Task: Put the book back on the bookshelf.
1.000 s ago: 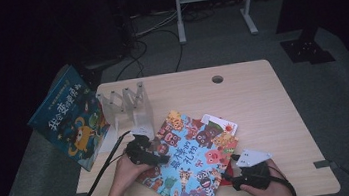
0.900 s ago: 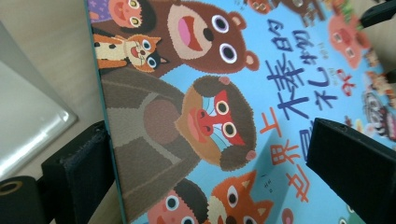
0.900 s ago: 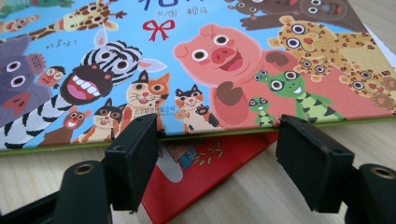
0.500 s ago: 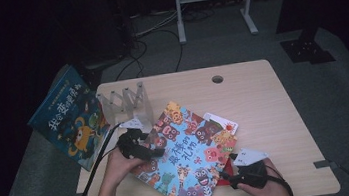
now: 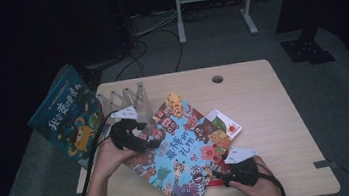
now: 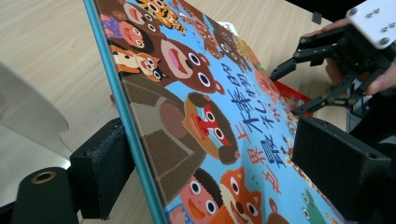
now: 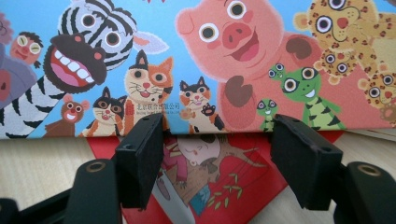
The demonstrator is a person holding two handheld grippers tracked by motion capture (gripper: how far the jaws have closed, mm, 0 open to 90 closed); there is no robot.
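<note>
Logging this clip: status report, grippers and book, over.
Left gripper astride the blue animal book's edge, jaws just closing, that side tilted up off the table. Right gripper open at the book's lower edge, over the red book beneath. Nothing in the way.

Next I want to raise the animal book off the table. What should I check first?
1. Animal book edge sits between the left gripper jaws, which have just been closing: ok.
2. Left pads pressing firmly on it: cannot tell.
3. Right gripper, whose jaws have also just been closing, has the book's edge between them: not ok, the edge lies just past the tips.
4. Red book lies clear of the animal book: not ok, it is partly underneath.
</note>
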